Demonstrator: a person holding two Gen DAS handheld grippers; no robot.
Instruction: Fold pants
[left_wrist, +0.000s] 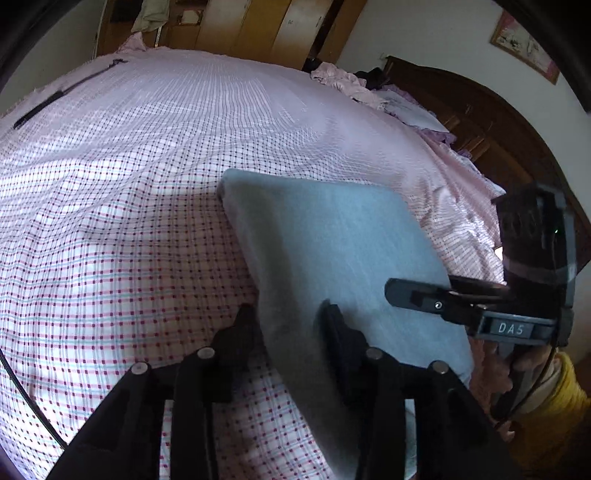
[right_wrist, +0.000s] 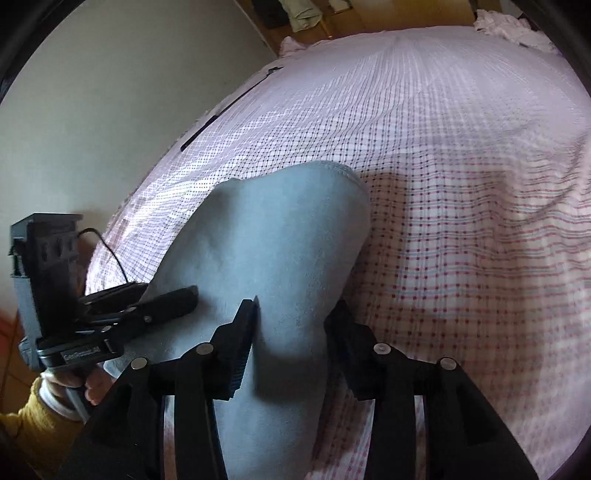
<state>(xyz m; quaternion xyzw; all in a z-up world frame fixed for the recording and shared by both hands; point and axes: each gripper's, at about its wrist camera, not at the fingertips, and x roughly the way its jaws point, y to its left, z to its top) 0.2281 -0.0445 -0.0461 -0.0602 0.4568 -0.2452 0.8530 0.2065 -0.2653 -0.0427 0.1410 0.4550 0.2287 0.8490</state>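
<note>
Left gripper (left_wrist: 288, 328): jaws astride one edge of the pants (left_wrist: 332, 258), parted, a gap showing at the pads; hold loosened, not clenched.

Right gripper (right_wrist: 291, 321): jaws likewise parted astride the opposite edge, cloth between them, pads seemingly clear.

Pants: pale blue, soft, matte, napped; folded to a thick slab with rounded corners. Lies on the bed (left_wrist: 110, 221), long axis running straight away from both grippers. Both equally near.

Bed: pink-and-white checked sheet, lightly rumpled.

Yellow sleeve (right_wrist: 22, 435) behind the left gripper.
</note>
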